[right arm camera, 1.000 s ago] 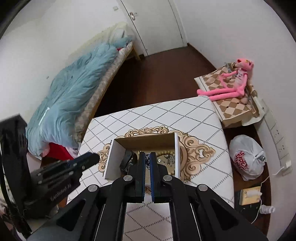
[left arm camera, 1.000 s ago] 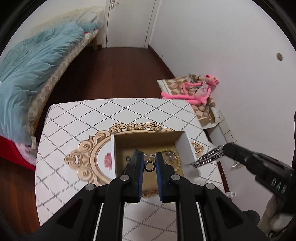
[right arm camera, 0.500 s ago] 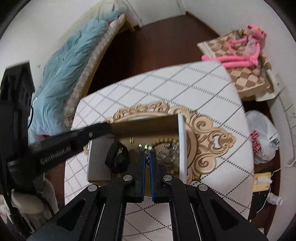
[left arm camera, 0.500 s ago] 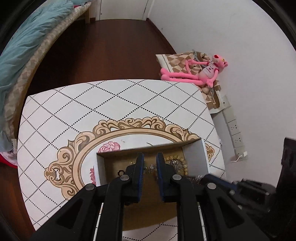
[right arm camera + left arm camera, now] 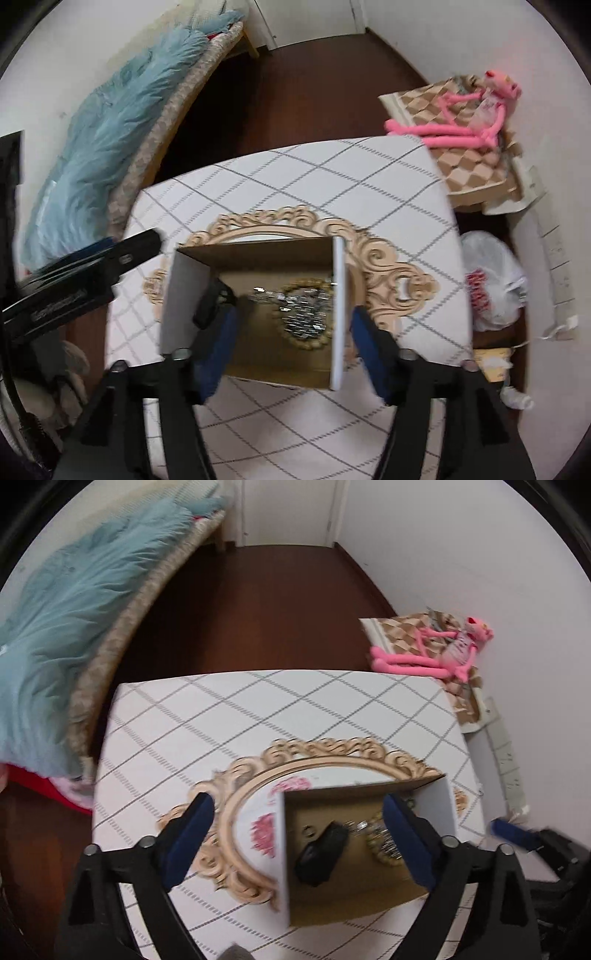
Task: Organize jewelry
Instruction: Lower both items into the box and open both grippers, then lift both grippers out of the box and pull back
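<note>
An open cardboard box [image 5: 443, 812] [image 5: 184, 295] with white walls stands on the patterned table [image 5: 258, 709] [image 5: 332, 177]. In it lie a beaded bracelet [image 5: 306, 341] around a heap of silver chain [image 5: 303, 314] [image 5: 384, 843], a black band [image 5: 321, 853] [image 5: 212, 302] and a small ring [image 5: 308, 830]. My left gripper [image 5: 299, 834] hangs over the box's left side, jaws opening wide, nothing pressed between the pads. My right gripper [image 5: 295, 350] hangs over the box's right side, jaws also opening, holding nothing. Each gripper shows at the edge of the other's view.
A bed with a blue duvet [image 5: 74, 609] [image 5: 110, 129] runs along the left. A pink plush toy [image 5: 443, 653] [image 5: 461, 114] lies on a checkered box beyond the table's right corner. A white plastic bag [image 5: 491, 288] sits on the dark floor to the right.
Both grippers went from shut to wide open above the box. The ring in the left pads and the silver chain in the right pads are gone from them. Both have sunk closer to the box.
</note>
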Available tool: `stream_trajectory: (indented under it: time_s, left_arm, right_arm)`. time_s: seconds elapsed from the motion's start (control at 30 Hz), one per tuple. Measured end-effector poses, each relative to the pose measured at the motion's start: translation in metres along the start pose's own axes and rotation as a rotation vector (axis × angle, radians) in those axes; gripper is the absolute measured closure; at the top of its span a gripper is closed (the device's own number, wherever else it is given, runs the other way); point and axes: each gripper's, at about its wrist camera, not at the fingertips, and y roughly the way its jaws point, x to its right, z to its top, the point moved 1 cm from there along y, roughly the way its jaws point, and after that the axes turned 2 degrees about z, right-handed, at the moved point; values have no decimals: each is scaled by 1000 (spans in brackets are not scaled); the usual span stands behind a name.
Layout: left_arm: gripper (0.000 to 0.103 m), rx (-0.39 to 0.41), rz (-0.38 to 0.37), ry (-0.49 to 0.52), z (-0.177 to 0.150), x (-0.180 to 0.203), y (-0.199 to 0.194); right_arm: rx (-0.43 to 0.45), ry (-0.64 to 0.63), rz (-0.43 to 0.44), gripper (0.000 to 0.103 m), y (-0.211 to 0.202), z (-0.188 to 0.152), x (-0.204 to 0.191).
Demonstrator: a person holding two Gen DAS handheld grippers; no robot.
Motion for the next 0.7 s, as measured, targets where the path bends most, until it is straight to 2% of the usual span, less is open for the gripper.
stream_trajectory:
  time_s: [0.03,0.07,0.2,0.27,0.43,0.7]
  left_arm:
    - [3,10,29,-6,-7,-4,-3]
    - [1,21,50,-7,-13,-7,-5]
    - [0,50,135,2,-38,-12,-10]
    - [0,40,147,0,-47,-12,-9]
    - [0,31,149,-15,-61,-12,-17]
    - [0,111,143,-36,-77,-6,-71]
  right_arm:
    - [7,-13,-39,9,-2,-2,-1]
    - [12,-19,-85,5,-3,-6,-1]
    - [1,-33,-191,4,3,-21,1]
    - [-3,-33,-219,1,4,-28,2]
    - [9,-34,-246,1,0,-41,-2]
    - [83,-42,-256,1,-38,-54,-18]
